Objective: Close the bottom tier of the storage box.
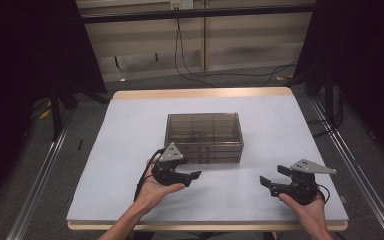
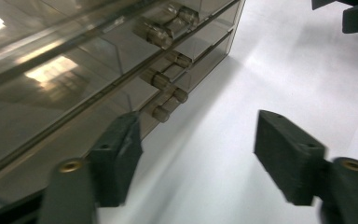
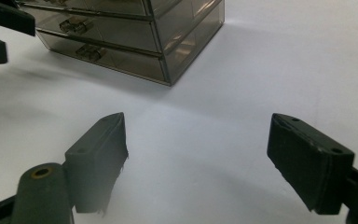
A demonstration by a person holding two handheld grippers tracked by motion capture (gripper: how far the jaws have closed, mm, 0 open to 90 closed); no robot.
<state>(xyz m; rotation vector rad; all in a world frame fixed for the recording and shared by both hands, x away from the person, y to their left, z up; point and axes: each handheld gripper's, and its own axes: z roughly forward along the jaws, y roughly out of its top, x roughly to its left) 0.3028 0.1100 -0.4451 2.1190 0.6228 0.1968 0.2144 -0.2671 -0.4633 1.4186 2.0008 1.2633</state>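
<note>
Your smoked clear drawer box point(image 1: 204, 137) stands near the middle of the desk point(image 1: 130, 165), with its drawer fronts facing you. As far as I can see, all its drawers are pushed in and flush, and the small clear handles point(image 2: 161, 79) stick out in a row on the front. Your left hand-held gripper point(image 1: 190, 176) is just beside the lower left part of that front; its jaws are spread, with nothing between them and only bare desk under them. Your right hand-held gripper point(image 1: 270, 183) rests well apart from the box on the right, its jaws also wide apart and empty. I judge that the drawers are all closed now. Whether something is inside them, I cannot tell through the dark plastic.
</note>
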